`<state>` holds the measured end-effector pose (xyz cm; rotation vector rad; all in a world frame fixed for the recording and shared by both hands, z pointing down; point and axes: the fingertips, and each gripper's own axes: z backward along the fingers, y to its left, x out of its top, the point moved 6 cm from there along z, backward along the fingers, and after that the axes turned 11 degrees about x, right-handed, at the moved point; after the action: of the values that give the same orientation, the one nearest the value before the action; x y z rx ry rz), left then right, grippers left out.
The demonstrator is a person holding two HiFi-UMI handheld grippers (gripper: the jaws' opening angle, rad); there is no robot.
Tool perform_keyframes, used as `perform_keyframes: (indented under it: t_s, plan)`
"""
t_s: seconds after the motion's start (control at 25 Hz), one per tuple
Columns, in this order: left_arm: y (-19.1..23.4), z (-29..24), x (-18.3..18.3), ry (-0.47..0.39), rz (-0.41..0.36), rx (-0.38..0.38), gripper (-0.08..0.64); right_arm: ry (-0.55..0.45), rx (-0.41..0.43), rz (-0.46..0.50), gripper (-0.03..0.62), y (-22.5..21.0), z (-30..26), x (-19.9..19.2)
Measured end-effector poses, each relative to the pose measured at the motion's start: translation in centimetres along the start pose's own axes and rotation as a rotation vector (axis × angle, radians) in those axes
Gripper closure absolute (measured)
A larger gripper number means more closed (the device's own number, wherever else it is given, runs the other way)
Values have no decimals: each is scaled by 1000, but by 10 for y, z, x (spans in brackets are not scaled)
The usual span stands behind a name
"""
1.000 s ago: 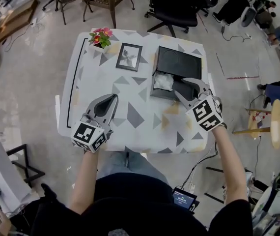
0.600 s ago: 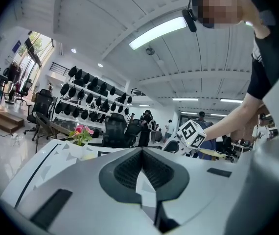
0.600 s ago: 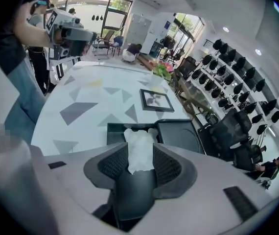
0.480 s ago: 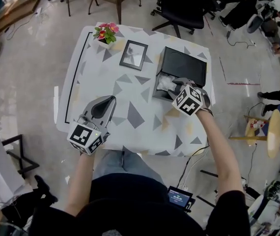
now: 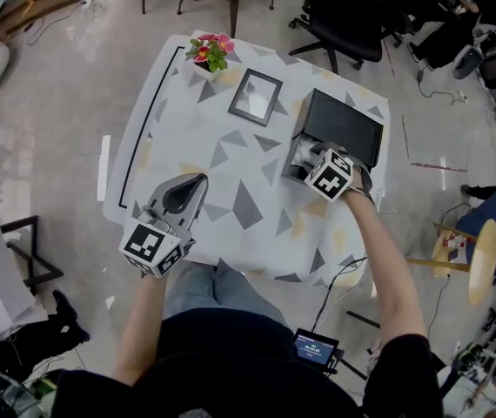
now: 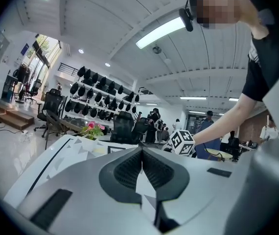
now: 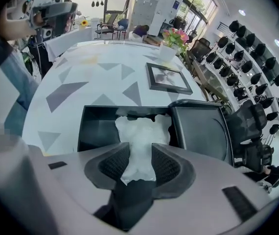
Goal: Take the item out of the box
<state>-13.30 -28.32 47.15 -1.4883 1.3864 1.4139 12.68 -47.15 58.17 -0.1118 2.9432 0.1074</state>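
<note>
The right gripper (image 7: 140,153) has ribbed, dark grey pads that stand apart and are closing. A white, crumpled, soft-looking item (image 7: 142,129) lies between them, and I cannot tell whether the pads touch it. The item sits inside a matte black rectangular box (image 7: 98,129) just ahead of the jaws. The box's flat black lid (image 7: 200,131) lies open to the jaws' right. Beyond is a white table (image 7: 81,67) patterned with grey triangles.

The right forearm reaches forward, the gripper tipped down into the box. The left gripper (image 6: 142,153) has its pads pressed together on nothing, held low over the table's near edge on a bent arm.
</note>
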Motion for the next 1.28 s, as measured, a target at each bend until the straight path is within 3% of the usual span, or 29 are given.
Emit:
perform_keyframes:
  t_s: [0.56, 0.96, 1.12, 1.28]
  plan:
    - [-2, 6, 0, 3, 4, 7, 540, 5, 3, -33, 549, 0, 0, 2]
    - [-12, -3, 3, -5, 3, -46, 540, -66, -1, -54, 558, 20, 39, -6]
    - [-18, -8, 8, -19, -11, -70, 540, -176, -44, -101, 558, 33, 74, -10]
    - [-21, -12, 18, -41, -26, -85, 540, -433, -140, -265, 558, 45, 126, -15]
